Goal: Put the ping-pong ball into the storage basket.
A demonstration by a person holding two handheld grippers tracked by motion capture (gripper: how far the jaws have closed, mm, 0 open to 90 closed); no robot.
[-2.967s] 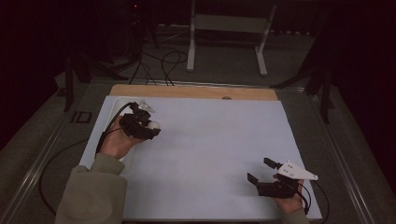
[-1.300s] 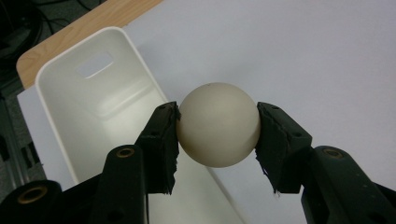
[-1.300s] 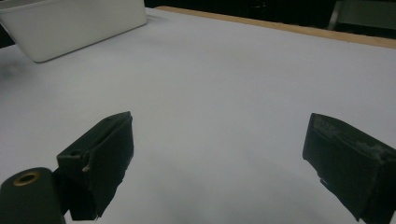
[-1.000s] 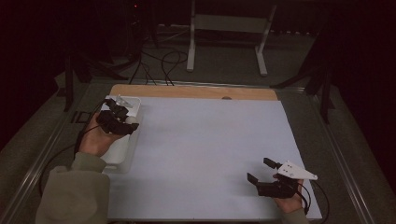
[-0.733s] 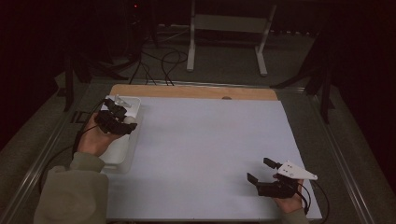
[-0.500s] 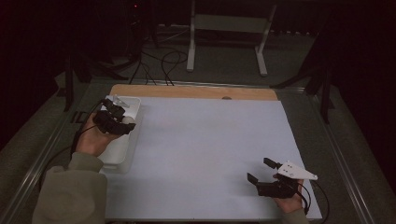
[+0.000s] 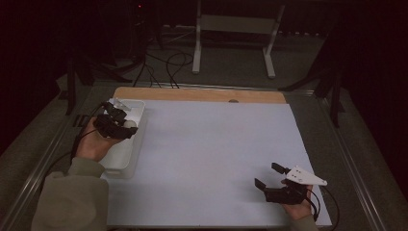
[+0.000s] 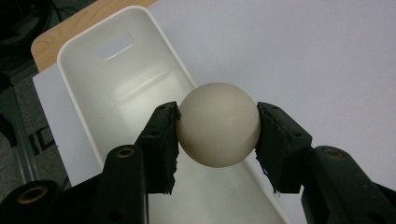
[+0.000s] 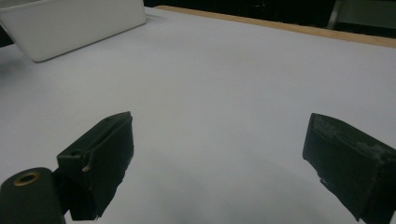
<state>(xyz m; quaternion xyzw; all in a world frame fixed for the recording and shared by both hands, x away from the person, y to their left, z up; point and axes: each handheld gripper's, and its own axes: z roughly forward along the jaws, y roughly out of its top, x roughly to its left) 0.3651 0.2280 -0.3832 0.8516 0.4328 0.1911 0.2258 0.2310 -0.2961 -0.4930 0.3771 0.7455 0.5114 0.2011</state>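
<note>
Since 3 s ago, left hand-held gripper (image 8: 217, 126) moved from mid-tabletop (image 7: 216, 144) to over white bin (image 7: 137, 108) at left edge. Jaws clamp cream ball (image 8: 218, 124) above bin. Right hand-held gripper (image 7: 267, 176) unchanged, jaws apart, empty.

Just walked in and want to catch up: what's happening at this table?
A person works with a pair of tongs in each hand. The left tongs are shut on a cream-white ball, held over a white plastic bin at the table's left edge. The right tongs rest open near the table's front right, holding nothing.
</note>
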